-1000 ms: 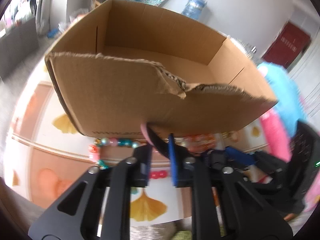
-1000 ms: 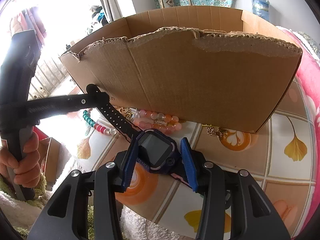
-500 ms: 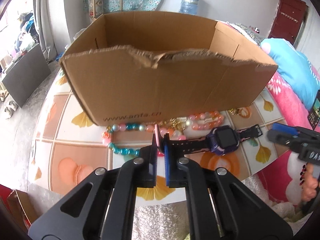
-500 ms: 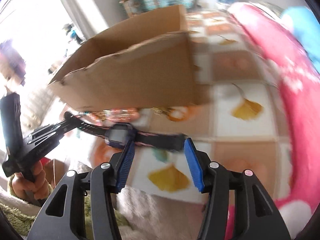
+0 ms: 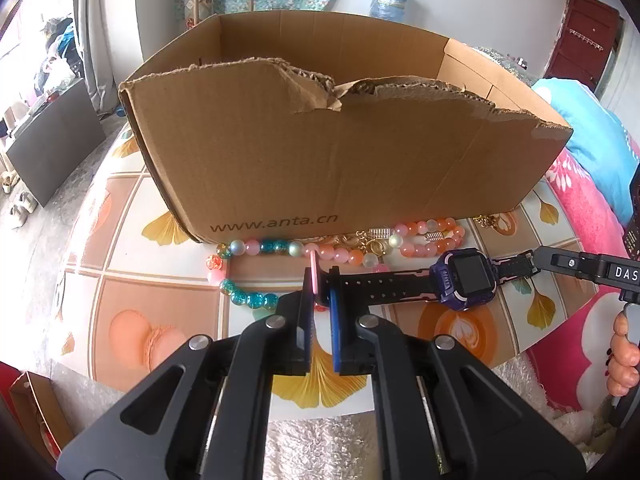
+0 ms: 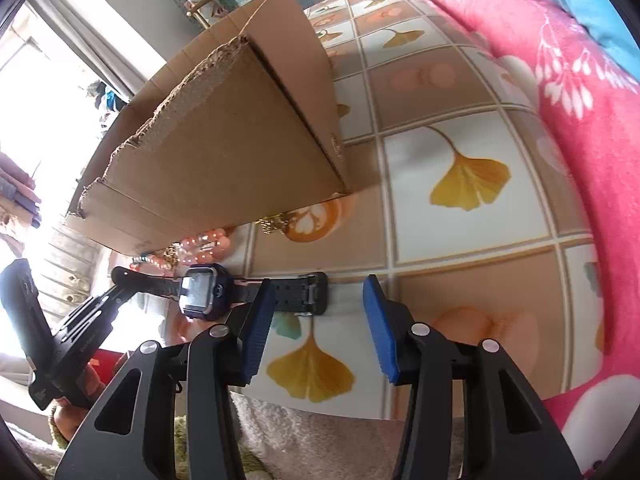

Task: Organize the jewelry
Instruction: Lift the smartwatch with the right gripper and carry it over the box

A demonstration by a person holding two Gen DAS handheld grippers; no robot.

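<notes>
Right now your left gripper (image 5: 320,292) is pinched almost fully shut on the pink-lined tip of the strap of the smartwatch (image 5: 466,280). The black strap runs out to the right from between the blue pads (image 5: 335,328) to the purple watch body, which sits face up over the tablecloth (image 5: 152,332) with its ginkgo-leaf tiles.

Your right gripper (image 6: 320,308) has nothing in it. Its jaws stand partly apart and are closing, and between them shows only tablecloth and the buckle end (image 6: 308,294) of the strap, which lies just beyond the pad tips; the pads do not press on it. In the left wrist view that gripper comes in from the right edge, its tip at the far end of the strap, with your hand (image 5: 624,360) on its handle.

Just past the watch, the bead strands (image 5: 280,249) in pink, peach and teal curl together with some gold pieces (image 5: 374,240) on the cloth, against the foot of the cardboard box (image 5: 340,152). That box stands open on the table, its near rim torn ragged.

Beyond it to the right lies pink bedding (image 6: 580,80).
</notes>
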